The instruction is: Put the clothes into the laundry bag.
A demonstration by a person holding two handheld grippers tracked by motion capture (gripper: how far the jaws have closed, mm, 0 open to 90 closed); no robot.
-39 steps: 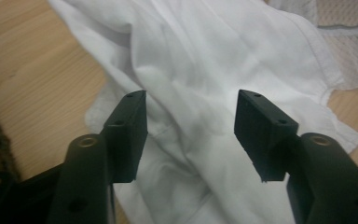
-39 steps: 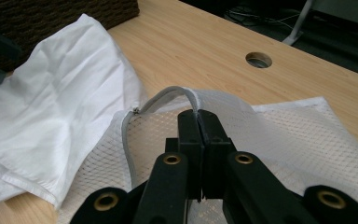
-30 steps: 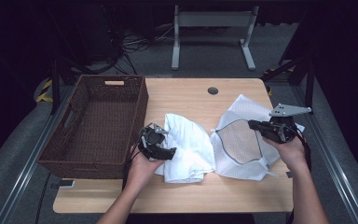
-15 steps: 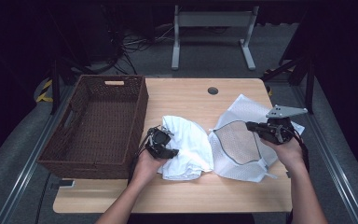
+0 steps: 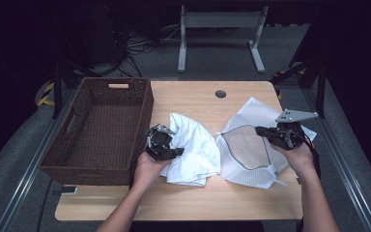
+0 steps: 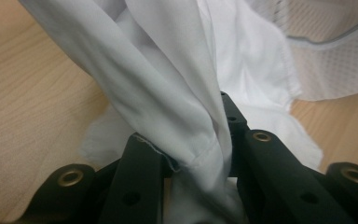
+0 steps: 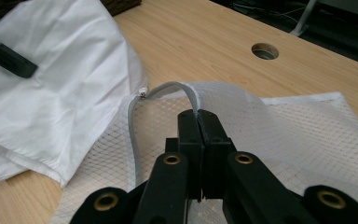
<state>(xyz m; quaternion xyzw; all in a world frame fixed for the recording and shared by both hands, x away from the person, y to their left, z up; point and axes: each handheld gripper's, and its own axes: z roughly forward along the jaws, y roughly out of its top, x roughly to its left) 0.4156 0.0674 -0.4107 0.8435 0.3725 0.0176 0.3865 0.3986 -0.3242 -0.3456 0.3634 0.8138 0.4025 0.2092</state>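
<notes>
A crumpled white cloth lies mid-table, and a fold of it runs down between my left gripper's jaws. My left gripper has just been closing and is now shut on that fold at the cloth's left edge. To the right lies a white mesh bag with a grey rim, its mouth held up and open. My right gripper is shut on that grey rim. The left gripper's black jaw rests on the cloth in the right gripper view.
A dark wicker basket stands on the left part of the wooden table. A round cable hole sits near the table's far edge. Table legs and cables lie on the floor beyond.
My left gripper's jaws have come together on the white cloth and the hand has risen a little, gathering the fold. The right gripper and the mesh bag have stayed put.
</notes>
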